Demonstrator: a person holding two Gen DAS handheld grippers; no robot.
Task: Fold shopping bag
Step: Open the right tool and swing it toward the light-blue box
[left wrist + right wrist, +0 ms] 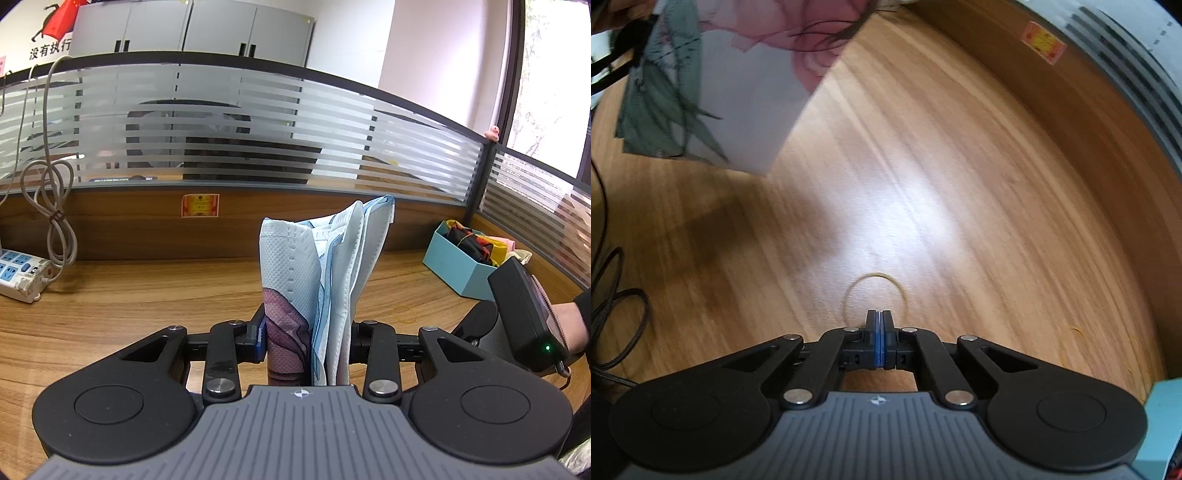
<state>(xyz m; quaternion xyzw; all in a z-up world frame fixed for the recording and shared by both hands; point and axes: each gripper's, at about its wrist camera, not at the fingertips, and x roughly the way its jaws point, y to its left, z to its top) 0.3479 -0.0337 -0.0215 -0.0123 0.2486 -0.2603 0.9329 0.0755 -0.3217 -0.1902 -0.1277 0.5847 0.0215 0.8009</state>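
Note:
The shopping bag [317, 266] is folded into a narrow upright bundle, white and pale blue with a pink print. My left gripper [306, 332] is shut on its lower part. In the right wrist view the same bag [738, 92] hangs at the upper left, above the desk. My right gripper [879, 314] points steeply down at the wooden desk [960, 221], jaws shut with the blue pads together. Its tips sit at the near side of a yellow rubber band [875, 275] lying in a round loop. The band's near arc is hidden behind the tips.
A teal box [458, 258] of coloured cloth stands at the back right, and its corner [1167, 424] shows beside my right gripper. A power strip [22, 273] and coiled cable [55, 206] lie far left. A wood and glass partition [258, 147] bounds the desk. Black cords [617, 314] lie left.

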